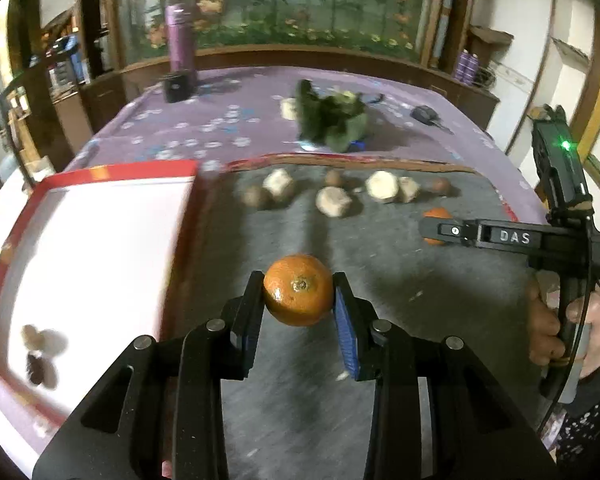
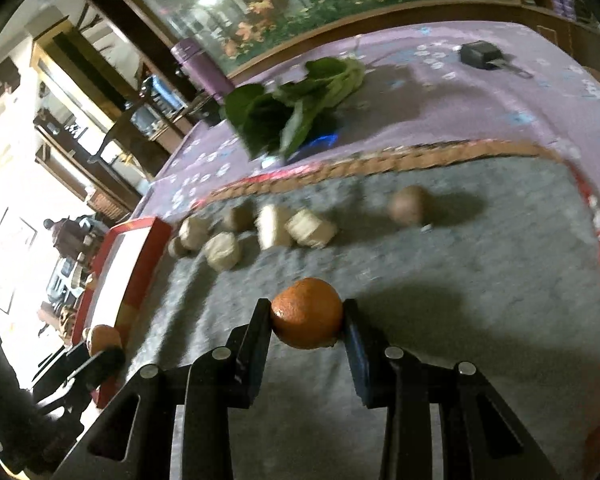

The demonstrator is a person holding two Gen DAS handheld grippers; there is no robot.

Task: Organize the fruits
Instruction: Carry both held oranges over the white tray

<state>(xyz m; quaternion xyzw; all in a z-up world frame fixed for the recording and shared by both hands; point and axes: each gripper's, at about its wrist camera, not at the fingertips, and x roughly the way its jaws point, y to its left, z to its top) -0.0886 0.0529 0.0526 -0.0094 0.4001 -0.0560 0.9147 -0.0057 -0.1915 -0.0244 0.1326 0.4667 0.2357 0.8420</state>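
My left gripper [image 1: 298, 294] is shut on an orange tangerine [image 1: 298, 290] and holds it above the grey mat [image 1: 380, 280], just right of the red-rimmed white tray [image 1: 92, 248]. My right gripper [image 2: 306, 316] is shut on a second tangerine [image 2: 306, 312] over the same mat; it also shows in the left wrist view [image 1: 436, 230], far right. Several pale cut chunks [image 1: 332, 200] and small brown round fruits [image 2: 408, 204] lie in a row at the mat's far side. Two small dark fruits [image 1: 38, 352] lie in the tray.
Leafy greens [image 1: 332, 120] lie on the purple floral tablecloth [image 1: 204, 120] behind the mat. A purple flask [image 1: 180, 40], a black box [image 1: 176, 86] and a black key fob [image 1: 424, 114] stand farther back. The left gripper with its tangerine shows in the right wrist view [image 2: 104, 344].
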